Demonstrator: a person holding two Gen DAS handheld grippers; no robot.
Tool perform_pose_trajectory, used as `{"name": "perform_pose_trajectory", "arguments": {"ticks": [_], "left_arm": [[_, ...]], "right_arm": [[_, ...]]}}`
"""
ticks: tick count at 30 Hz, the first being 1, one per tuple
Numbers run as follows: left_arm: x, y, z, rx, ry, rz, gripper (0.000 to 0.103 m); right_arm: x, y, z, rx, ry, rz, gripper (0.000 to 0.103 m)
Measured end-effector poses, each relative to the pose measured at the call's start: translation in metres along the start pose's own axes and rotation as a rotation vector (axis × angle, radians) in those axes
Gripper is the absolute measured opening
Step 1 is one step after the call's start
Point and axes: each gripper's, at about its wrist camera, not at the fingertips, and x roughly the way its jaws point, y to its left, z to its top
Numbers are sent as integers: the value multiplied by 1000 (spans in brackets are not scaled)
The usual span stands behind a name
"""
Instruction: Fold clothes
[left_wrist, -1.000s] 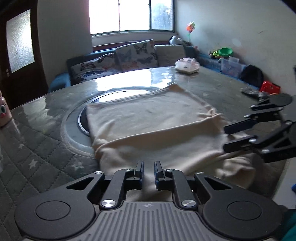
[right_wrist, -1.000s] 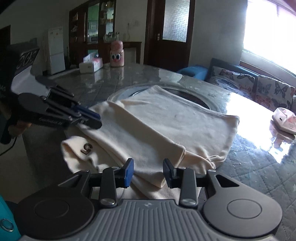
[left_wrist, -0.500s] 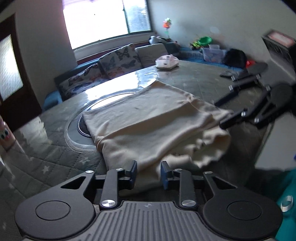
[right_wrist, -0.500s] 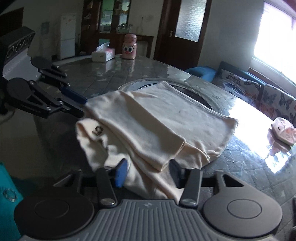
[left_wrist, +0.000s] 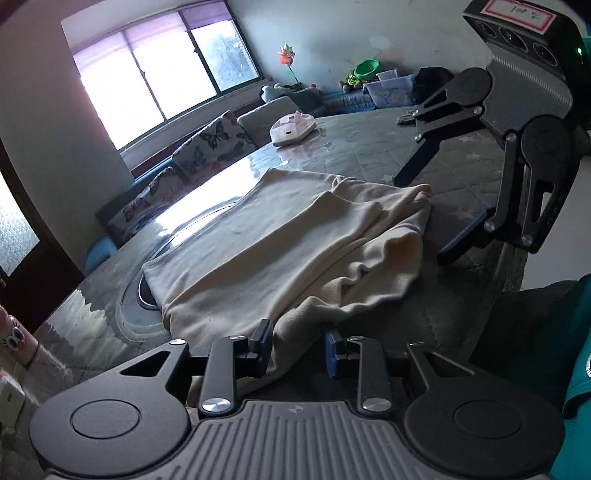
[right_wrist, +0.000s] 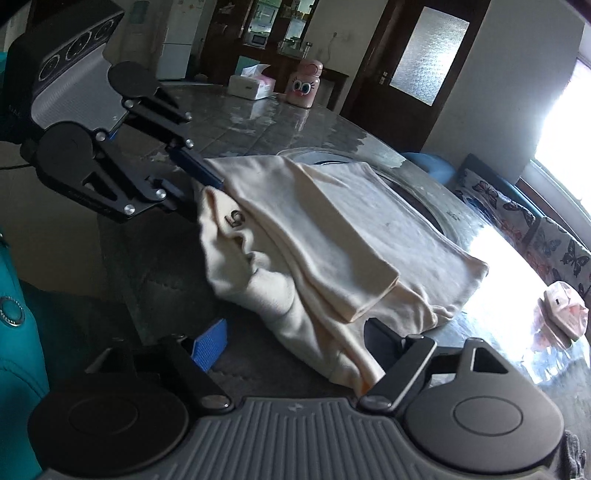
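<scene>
The cream garment (left_wrist: 295, 236) lay part-folded on the desk (left_wrist: 369, 147), its near end bunched at the edge. The left gripper (left_wrist: 297, 349) was closing its jaws, cloth between them but unpinched; the right gripper (right_wrist: 291, 341) was spreading wide — releasing. Next, likely: regrip the bunched hem and fold it over squarely.

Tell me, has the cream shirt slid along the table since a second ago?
No. The cream shirt still overlaps the round inset ring at its far corner, as before.
</scene>
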Motion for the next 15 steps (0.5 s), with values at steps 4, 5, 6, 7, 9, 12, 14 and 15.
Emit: {"name": "perform_pose_trajectory", "arguments": {"ticks": [4,5,6,7,9,12,14,15], "left_arm": [[1,5,4,-31,-23,9,11],[1,8,7,-50,-32,9,10],[0,12,10,-67,-40,10,10],[0,16,13,-86,-48,8,10],[2,26,19,-127,-58,-7,9],[7,38,29,-168,-72,-32,9],[12,42,32,-180,-70,-41,9],[14,44,33,-184,-66,-45,9]], "right_arm": [[1,-4,0,12,-9,8,82],[1,-4,0,13,-12,9,82],[2,-4,0,12,-16,6,82],[2,-4,0,9,-22,0,79],[4,-4,1,5,-29,-7,75],[10,-7,4,13,-37,-1,67],[15,-9,6,18,-50,0,59],[17,-9,8,21,-56,2,57]]}}
